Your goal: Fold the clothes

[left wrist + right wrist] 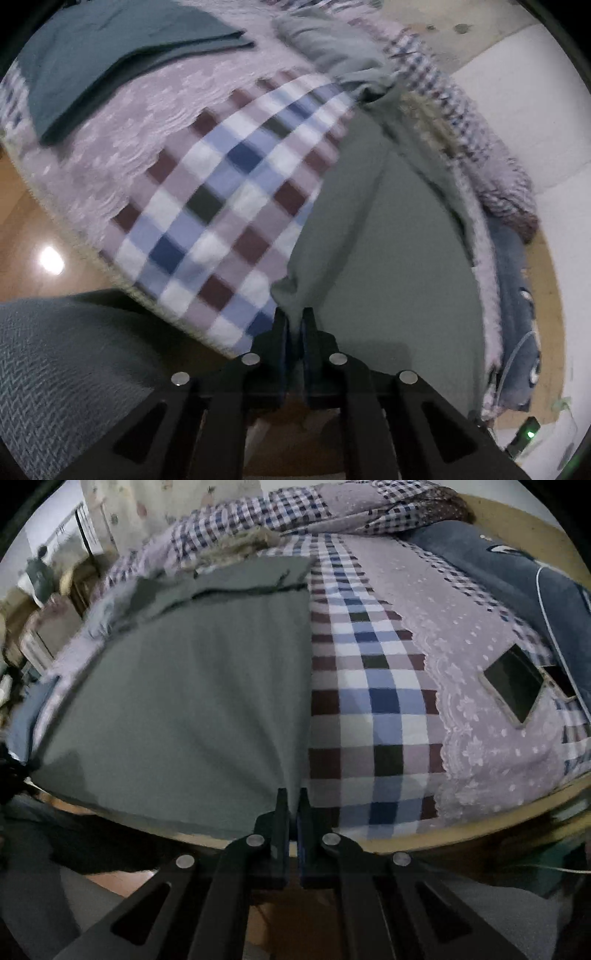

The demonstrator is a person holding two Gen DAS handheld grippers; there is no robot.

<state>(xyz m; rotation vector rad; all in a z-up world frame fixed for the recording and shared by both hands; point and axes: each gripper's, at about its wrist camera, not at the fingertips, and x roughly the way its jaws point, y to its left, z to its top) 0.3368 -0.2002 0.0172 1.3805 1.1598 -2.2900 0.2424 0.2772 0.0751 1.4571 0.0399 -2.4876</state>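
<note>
A grey garment [192,686], smooth and matte, is spread flat over a bed, its near hem drawn up at two corners. One corner is pinched by the left gripper [294,317], whose black jaws are pressed together on a small peak of cloth. The other corner is pinched the same way by the right gripper [293,797], jaws closed on the fabric edge. In the right wrist view the garment's right side is seen as a straight fold line, and its far end is rumpled into dark creases.

The bed is covered by a checked sheet [373,701] of white, blue, maroon and dark squares, bordered by a mauve lace panel [480,686] with a scalloped edge and raised dots. On the lace a flat rectangular phone [513,685] with a dark glossy screen is laid. Beside it a navy pillow [517,572] is seen. In the left wrist view a folded teal cloth [110,62] with crisp layered edges is set on the lace, well apart from the garment. A glossy wooden floor [33,229] is seen below the bed.
</note>
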